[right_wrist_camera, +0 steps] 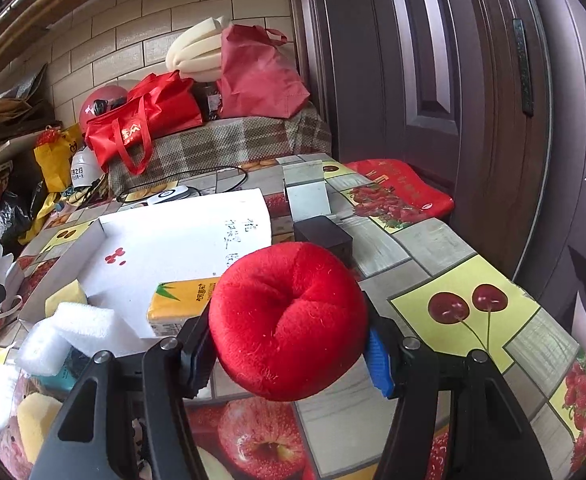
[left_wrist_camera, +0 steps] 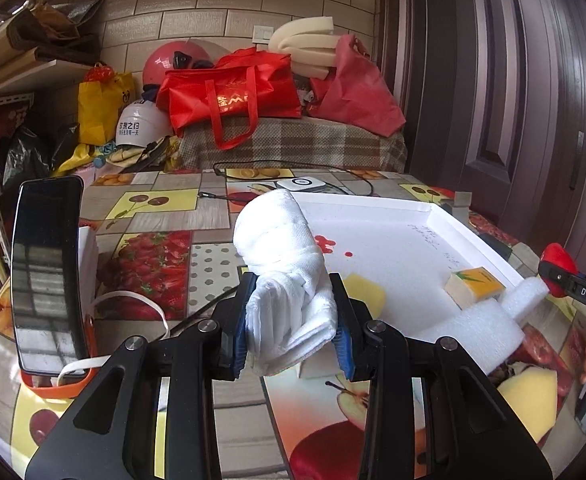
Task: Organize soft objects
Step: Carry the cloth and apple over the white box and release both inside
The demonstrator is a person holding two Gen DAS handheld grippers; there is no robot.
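Presently: left gripper (left_wrist_camera: 293, 320) fingers clamped on rolled white towel (left_wrist_camera: 281, 248), long axis pointing ahead toward white tray (left_wrist_camera: 445, 216); right gripper (right_wrist_camera: 289, 344) gripping red plush ball (right_wrist_camera: 285, 320), tray ahead-left.

Bare white floor fills the far half of the shallow white foam tray (right_wrist_camera: 181, 236), open to a tool from above. Its near edge is crowded by a yellow tissue pack (right_wrist_camera: 181, 306), a yellow sponge block (left_wrist_camera: 363, 294) and a white foam sheet (left_wrist_camera: 489, 326). A small black box (right_wrist_camera: 325, 236) stands just beside the tray's right rim. The fruit-print tabletop (right_wrist_camera: 465, 312) beyond appears clear toward the dark wooden door (right_wrist_camera: 433, 80).
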